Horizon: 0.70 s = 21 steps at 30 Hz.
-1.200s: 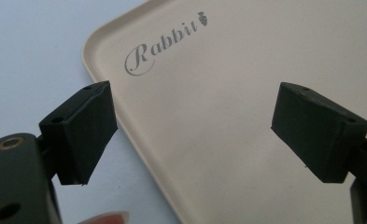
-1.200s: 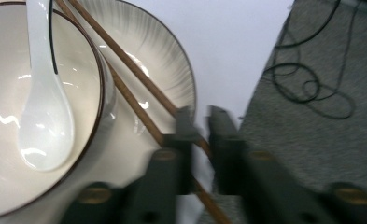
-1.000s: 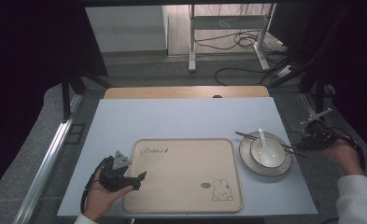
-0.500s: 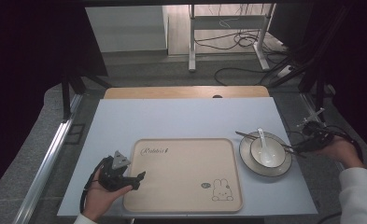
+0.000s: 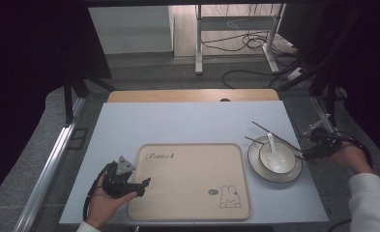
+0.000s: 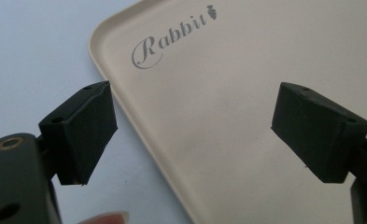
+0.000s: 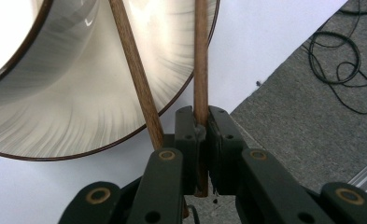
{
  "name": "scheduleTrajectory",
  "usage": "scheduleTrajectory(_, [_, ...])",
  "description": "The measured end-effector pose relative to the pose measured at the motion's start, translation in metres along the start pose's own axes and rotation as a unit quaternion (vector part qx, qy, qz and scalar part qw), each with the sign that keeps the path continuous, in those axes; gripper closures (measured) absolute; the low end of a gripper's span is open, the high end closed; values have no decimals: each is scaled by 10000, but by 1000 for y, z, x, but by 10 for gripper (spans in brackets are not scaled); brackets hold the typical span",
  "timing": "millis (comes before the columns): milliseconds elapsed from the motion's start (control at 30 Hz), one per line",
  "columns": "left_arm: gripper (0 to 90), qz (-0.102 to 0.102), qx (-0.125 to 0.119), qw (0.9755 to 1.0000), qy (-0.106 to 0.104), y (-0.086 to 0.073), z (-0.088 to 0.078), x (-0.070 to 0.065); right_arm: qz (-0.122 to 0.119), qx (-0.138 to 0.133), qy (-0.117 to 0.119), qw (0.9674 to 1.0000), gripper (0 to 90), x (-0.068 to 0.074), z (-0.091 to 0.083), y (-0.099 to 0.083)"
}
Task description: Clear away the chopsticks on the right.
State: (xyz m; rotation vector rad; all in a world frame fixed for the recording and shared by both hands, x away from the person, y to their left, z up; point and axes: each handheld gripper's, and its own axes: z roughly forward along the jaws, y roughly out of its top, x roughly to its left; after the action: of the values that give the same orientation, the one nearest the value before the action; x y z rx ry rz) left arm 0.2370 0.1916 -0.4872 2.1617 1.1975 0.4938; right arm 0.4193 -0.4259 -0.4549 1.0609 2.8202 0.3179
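The right gripper (image 7: pixel 197 123) has just been closing its jaws, and now they pinch one thin brown wooden chopstick (image 7: pixel 201 56) by its end. The other brown chopstick (image 7: pixel 133 70) runs just beside the jaws, on their left in the right gripper view, and is not between them. Both sticks lie across the rim of the round white plate with a dark edge (image 5: pixel 294 173), so their ends stick out past it, which probably makes them easy to grab. A small white bowl (image 5: pixel 284 166) sits on that plate with a white spoon (image 5: pixel 273 147) in it, just ahead of the right gripper.

The left gripper (image 5: pixel 139 186) has its jaws spread wide with nothing between the pads. It hangs over the near left edge of the big flat cream tray with a rabbit picture (image 5: pixel 192 179), one jaw above the tray and one above the pale blue table (image 5: pixel 187 121), maybe ready to hold the tray steady
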Motion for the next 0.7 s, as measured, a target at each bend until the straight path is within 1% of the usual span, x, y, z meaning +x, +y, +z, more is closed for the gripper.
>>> scheduleTrajectory(100, [139, 6, -5, 10000, 0, 0, 0, 0, -6, -25, -12, 10000, 832, 1, -1, 0])
scheduleTrajectory(167, [139, 14, -4, 10000, 3, 0, -1, 0, -2, -5, -61, 10000, 834, 2, -3, 0])
scheduleTrajectory(233, [139, 10, -15, 10000, -2, 0, -1, 0, 133, -102, -172, 9997, 838, 3, -9, 0])
scheduleTrajectory(267, [139, 10, -17, 10000, 0, 0, -1, 0, 133, -102, -172, 9997, 838, 3, -9, 0])
scheduleTrajectory(333, [139, 14, -15, 10000, 2, 0, -1, 0, 253, -286, -199, 9991, 839, 5, -16, 0])
scheduleTrajectory(367, [139, 12, -16, 10000, -3, 0, -1, 0, 363, -405, -177, 9984, 839, 7, -20, -1])
scheduleTrajectory(400, [139, 5, -23, 10000, -2, 0, -1, 1, 458, -571, -192, 9971, 839, 10, -26, -1])
scheduleTrajectory(433, [139, 0, -31, 10000, -3, 1, -2, 1, 598, -802, -184, 9948, 839, 15, -34, -1])
scheduleTrajectory(467, [139, 0, -31, 10000, -3, 1, -2, 1, 598, -802, -184, 9948, 839, 15, -34, -1])
scheduleTrajectory(533, [139, 4, -43, 10000, -3, 1, -2, 0, 762, -1009, -214, 9917, 839, 24, -42, -1])
scheduleTrajectory(600, [139, 17, -49, 10000, -14, 1, -2, 0, 919, -1229, -176, 9880, 838, 34, -51, 0])
scheduleTrajectory(633, [138, 28, -60, 10000, -4, 1, -2, -1, 954, -1380, -147, 9857, 838, 43, -58, 0])
scheduleTrajectory(667, [138, 28, -60, 10000, -4, 1, -2, -1, 954, -1380, -147, 9857, 838, 43, -58, 0])
scheduleTrajectory(700, [138, 15, -82, 10000, 2, 2, -3, -1, 906, -1534, -106, 9839, 838, 54, -64, 2])
